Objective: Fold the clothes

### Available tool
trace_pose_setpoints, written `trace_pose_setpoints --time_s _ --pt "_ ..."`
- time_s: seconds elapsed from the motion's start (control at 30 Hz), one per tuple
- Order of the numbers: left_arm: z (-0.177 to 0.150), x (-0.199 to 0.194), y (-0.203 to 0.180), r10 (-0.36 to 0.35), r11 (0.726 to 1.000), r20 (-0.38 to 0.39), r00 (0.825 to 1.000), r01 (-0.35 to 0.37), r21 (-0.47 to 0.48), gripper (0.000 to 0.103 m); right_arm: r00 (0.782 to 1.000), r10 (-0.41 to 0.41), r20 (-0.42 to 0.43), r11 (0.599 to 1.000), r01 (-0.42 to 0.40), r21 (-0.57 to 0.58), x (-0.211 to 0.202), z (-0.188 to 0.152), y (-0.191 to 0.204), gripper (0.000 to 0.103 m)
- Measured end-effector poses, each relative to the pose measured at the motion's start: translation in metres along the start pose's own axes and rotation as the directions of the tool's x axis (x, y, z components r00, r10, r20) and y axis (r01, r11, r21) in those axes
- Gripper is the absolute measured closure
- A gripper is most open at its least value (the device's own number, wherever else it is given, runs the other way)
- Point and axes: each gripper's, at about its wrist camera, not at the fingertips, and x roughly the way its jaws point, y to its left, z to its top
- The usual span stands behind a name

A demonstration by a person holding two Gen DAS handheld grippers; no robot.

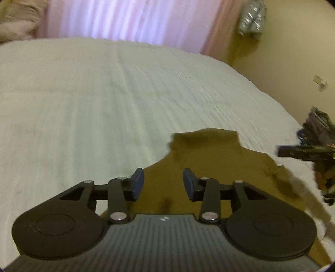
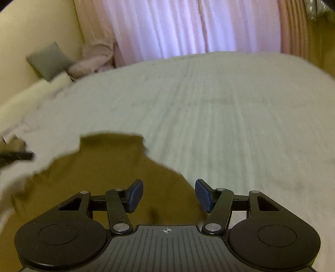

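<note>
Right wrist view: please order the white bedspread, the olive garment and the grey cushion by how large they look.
1. white bedspread
2. olive garment, near the camera, so it looks enlarged
3. grey cushion, far away

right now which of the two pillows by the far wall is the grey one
The square grey pillow leaning on the cream wall, seen in the right wrist view. The other, a crumpled pale pink pillow, lies just right of it, nearer the pink curtains.

The matt olive-brown cloth garment (image 1: 201,159) lies smooth on the white ribbed woven bedspread (image 1: 94,100); at twelve o'clock hang sheer pink fabric curtains (image 1: 117,18).
</note>
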Motion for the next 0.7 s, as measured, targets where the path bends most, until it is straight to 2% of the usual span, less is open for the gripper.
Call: trace_pose_setpoints --time_s 0.1,0.17,0.27,0.3,0.37,0.4,0.43,0.53,0.63,0.7 --pt "0.015 0.037 -0.005 -0.025 1.0 -0.028 0.999 0.025 0.016 0.06 0.998 0.061 -0.01 0.998 -0.06 0.024 0.035 0.019 -0.002 0.043" --pt "0.015 0.053 -0.006 -0.017 1.0 -0.022 1.0 0.017 0.017 0.06 0.995 0.094 -0.025 0.995 -0.093 0.03 0.051 0.024 -0.002 0.043" --pt "0.02 0.076 -0.001 -0.061 0.998 0.0 0.998 0.061 -0.029 0.06 0.992 0.115 -0.047 0.993 -0.114 0.04 0.079 0.031 -0.006 0.043" --pt "0.019 0.081 0.001 -0.074 0.996 0.006 0.997 0.075 -0.051 0.062 0.992 0.121 -0.047 0.991 -0.118 0.056 0.087 0.032 -0.011 0.043" --pt "0.016 0.09 0.005 -0.104 0.991 0.016 0.994 0.105 -0.088 0.079 0.987 0.158 -0.04 0.981 -0.152 0.121 0.098 0.033 -0.018 0.043" --pt "0.015 0.092 0.005 -0.123 0.988 0.016 0.992 0.124 -0.087 0.098 0.982 0.187 -0.037 0.973 -0.18 0.143 0.1 0.034 -0.02 0.072" --pt "0.013 0.087 0.003 -0.126 0.989 0.032 0.992 0.128 -0.069 0.098 0.976 0.213 -0.035 0.967 -0.205 0.15 0.1 0.035 -0.02 0.094" --pt "0.003 0.063 -0.001 -0.158 0.987 0.1 0.982 0.16 -0.015 0.098 0.975 0.224 0.008 0.971 -0.224 0.085 0.077 0.032 -0.016 0.097" --pt "-0.016 0.023 -0.008 -0.216 0.976 0.168 0.962 0.208 0.066 0.098 0.963 0.255 0.082 0.967 -0.255 -0.008 0.032 0.018 -0.008 0.097" --pt "-0.04 -0.008 -0.02 -0.242 0.966 0.18 0.953 0.219 0.137 0.098 0.953 0.282 0.116 0.957 -0.27 -0.106 -0.007 -0.002 0.005 0.097"
